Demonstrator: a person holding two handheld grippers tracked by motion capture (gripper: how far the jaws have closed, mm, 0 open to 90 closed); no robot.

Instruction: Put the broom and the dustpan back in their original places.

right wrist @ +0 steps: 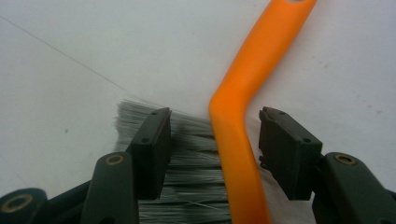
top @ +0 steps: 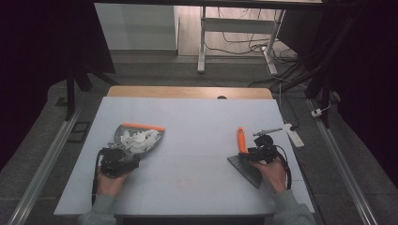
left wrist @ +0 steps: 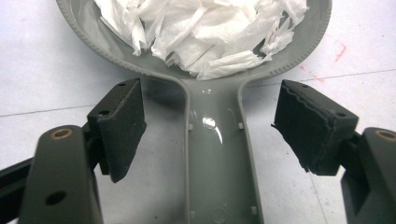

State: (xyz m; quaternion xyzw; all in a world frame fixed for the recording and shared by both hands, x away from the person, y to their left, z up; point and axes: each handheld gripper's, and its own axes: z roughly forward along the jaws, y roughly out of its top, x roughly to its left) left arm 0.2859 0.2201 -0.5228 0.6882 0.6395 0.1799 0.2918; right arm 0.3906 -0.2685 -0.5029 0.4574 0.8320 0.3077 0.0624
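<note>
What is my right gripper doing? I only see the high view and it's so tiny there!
Observer: Its jaws stand open on either side of the brush's orange handle, not squeezing it.
Operator: Is it near the hairy part?
Observer: Yes. One finger lies over the grey bristles, seen in the right gripper view.
Operator: And my left gripper?
Observer: The left gripper is open too, with the grey dustpan's handle running between its jaws, untouched.
Operator: What's the white stuff?
Observer: Torn white paper scraps, piled in the dustpan's scoop.
</note>
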